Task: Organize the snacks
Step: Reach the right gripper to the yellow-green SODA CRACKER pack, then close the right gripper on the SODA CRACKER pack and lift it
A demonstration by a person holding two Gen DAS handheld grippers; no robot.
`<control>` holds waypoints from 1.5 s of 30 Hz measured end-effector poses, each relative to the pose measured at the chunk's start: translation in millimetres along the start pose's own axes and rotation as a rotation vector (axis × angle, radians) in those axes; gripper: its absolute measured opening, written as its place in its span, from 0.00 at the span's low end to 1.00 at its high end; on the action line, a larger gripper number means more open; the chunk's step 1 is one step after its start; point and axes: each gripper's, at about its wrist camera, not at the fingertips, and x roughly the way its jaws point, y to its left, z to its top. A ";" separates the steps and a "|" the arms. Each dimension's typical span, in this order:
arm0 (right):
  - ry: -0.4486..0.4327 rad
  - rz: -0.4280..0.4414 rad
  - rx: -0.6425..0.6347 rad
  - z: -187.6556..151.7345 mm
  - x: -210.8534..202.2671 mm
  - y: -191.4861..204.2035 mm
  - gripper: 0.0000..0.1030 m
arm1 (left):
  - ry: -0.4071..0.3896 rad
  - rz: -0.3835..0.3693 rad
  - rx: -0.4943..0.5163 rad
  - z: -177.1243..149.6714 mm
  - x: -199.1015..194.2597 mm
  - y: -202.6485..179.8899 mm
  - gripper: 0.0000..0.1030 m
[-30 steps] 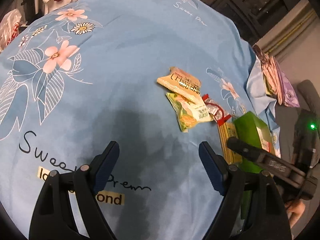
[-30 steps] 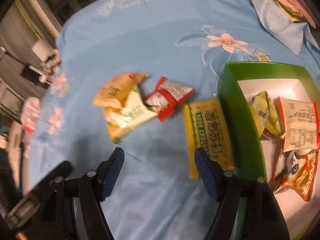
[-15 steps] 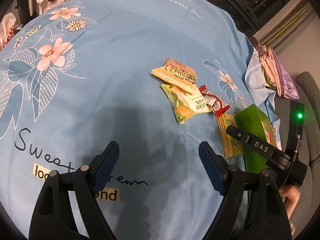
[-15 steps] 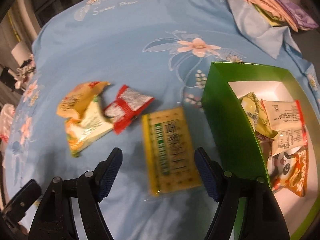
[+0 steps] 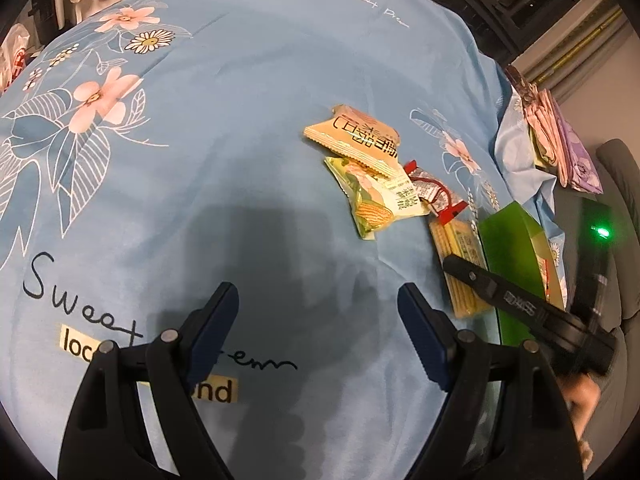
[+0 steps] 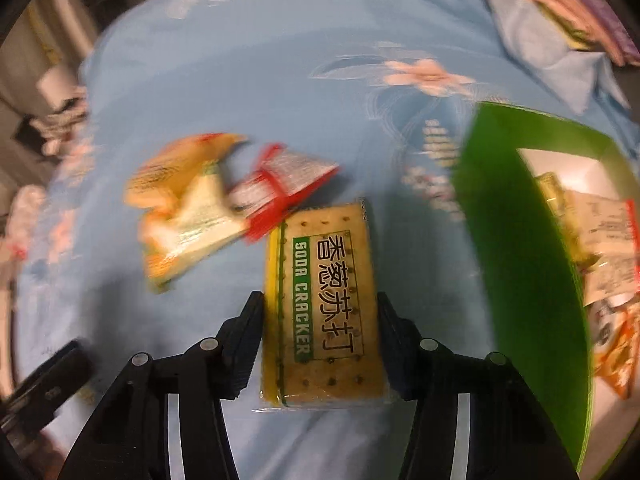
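On the light-blue floral bedsheet (image 5: 248, 128), at the far left of the spread, pink and white printed flowers sit above black script lettering. Over that lettering the left gripper (image 5: 318, 330) hangs with its blue-padded jaws released and wide apart, nothing between them, only bare cloth and shadow beneath.

Further right, near the middle of the sheet, lies a small cluster of loose snacks: a flat orange crinkle-edged packet (image 5: 354, 140) overlapping a green-and-white puffed snack bag (image 5: 374, 202), and just beside them a small red-and-silver sachet (image 5: 434, 196). In the right wrist view these three show blurred, in the same order (image 6: 172, 168), (image 6: 188, 236), (image 6: 284, 188), the red sachet's corner just at the top edge of the next item.

That item is a yellow rectangular clear-wrapped soda cracker pack (image 6: 324, 304), lying flat on the sheet with its long side running away from the camera. The right gripper (image 6: 320, 344) straddles its near half; its jaws have just been closing, and both pads now appear to press against the pack's long edges, clamped on it.

To the right stands an open green cardboard box (image 6: 516, 264) with a white inside, close beside the pack but apart from it, holding several wrapped snacks (image 6: 608, 240).
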 end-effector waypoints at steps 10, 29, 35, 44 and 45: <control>0.118 0.237 -0.038 -17.2 -0.5 26.3 0.47 | 0.005 0.018 -0.015 0.9 2.1 4.0 0.79; 0.143 0.387 0.123 -8.6 18.4 6.5 0.46 | 0.084 -0.148 0.112 -18.1 44.8 -45.5 0.34; 0.102 0.366 0.073 -7.7 0.8 9.9 0.44 | 0.033 -0.128 0.154 -21.8 29.8 -54.2 0.33; -0.026 0.412 0.030 -3.4 -47.9 5.4 0.44 | -0.071 -0.137 0.216 -19.5 -4.3 -81.1 0.33; -0.038 0.417 0.030 -2.6 -52.5 2.6 0.43 | -0.077 -0.139 0.224 -18.7 -6.6 -85.2 0.33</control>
